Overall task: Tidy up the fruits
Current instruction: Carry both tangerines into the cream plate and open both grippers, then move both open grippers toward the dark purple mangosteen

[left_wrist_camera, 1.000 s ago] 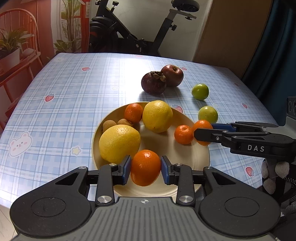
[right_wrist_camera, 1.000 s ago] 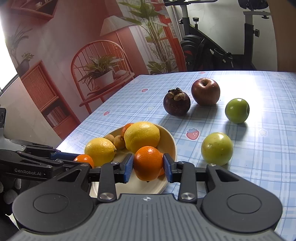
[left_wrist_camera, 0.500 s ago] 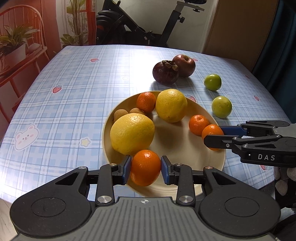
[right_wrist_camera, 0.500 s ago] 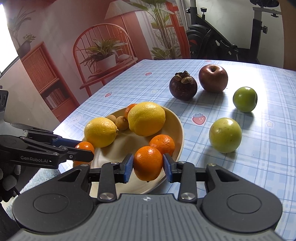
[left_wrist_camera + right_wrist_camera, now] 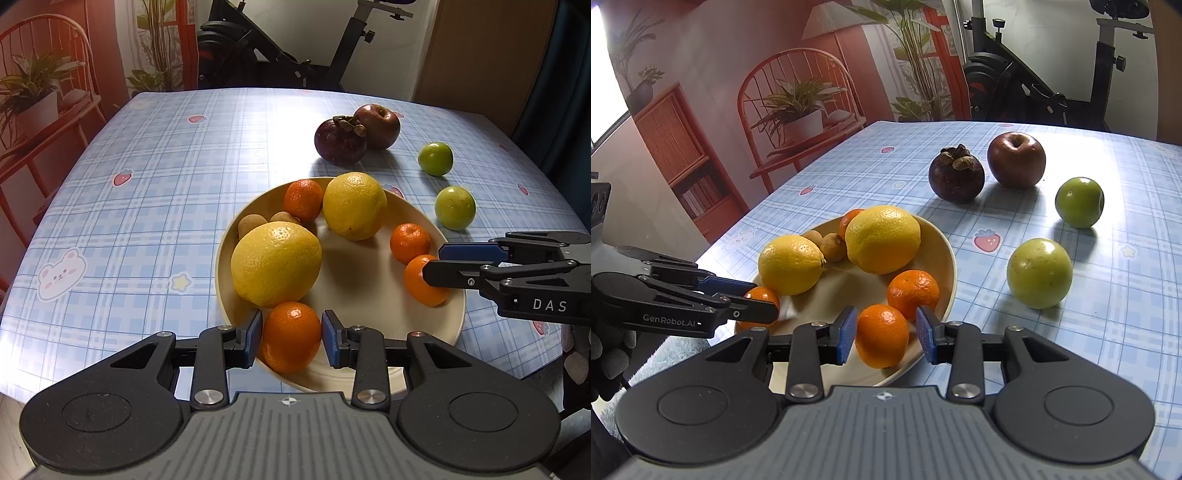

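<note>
A cream plate (image 5: 373, 295) holds two lemons (image 5: 276, 264), two small brown fruits and several mandarins. My left gripper (image 5: 291, 334) is shut on a mandarin (image 5: 291, 336) at the plate's near rim. My right gripper (image 5: 886, 334) stands around another mandarin (image 5: 882, 335) resting inside the plate's right rim; its pads have small gaps to the fruit. On the cloth beyond lie a mangosteen (image 5: 340, 142), a red apple (image 5: 378, 125) and two green fruits (image 5: 455, 212). The plate also shows in the right wrist view (image 5: 945, 254).
The table has a blue checked cloth (image 5: 147, 206). An exercise bike (image 5: 280, 59) stands behind the far edge. A red chair with a potted plant (image 5: 798, 122) stands off the table's left side. The near table edge lies just under both grippers.
Both grippers lowered their mandarins onto the plate. The right gripper's jaws have widened slightly, freeing its mandarin. The left stays closed on its fruit.
</note>
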Motion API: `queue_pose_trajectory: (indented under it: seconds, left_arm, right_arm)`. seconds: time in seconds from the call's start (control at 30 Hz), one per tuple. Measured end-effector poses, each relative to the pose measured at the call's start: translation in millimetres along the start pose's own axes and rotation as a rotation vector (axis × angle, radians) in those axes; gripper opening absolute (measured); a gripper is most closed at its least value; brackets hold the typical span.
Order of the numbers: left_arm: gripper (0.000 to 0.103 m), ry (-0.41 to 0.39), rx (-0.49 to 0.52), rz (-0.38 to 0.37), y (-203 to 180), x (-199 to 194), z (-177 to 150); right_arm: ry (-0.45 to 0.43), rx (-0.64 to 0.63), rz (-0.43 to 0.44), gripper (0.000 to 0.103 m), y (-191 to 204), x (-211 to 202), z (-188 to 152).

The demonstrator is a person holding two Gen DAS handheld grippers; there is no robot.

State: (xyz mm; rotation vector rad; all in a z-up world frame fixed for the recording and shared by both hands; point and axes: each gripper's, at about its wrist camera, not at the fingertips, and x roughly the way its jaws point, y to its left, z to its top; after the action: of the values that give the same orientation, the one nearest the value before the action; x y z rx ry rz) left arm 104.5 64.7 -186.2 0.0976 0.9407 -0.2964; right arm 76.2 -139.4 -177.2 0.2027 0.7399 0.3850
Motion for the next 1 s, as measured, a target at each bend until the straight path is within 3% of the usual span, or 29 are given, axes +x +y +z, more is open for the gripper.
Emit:
queue_pose_trajectory:
  seconds: [0.3, 0.67, 1.0]
  left_arm:
    - [0.043, -0.051, 0.013, -0.01, -7, -10, 2]
    - [0.043, -0.147, -0.056, -0.022, -1, -22, 12]
    - [0.043, -0.171, -0.066, -0.018, -2, -19, 26]
  right_arm:
    - [-0.068, -0.004, -0.016, 0.039, -1, -12, 5]
    - [-0.146, 0.032, -0.081, 0.039, -17, -25, 6]
    - [-0.181, 0.086, -0.136, 0.04, -41, -36, 5]
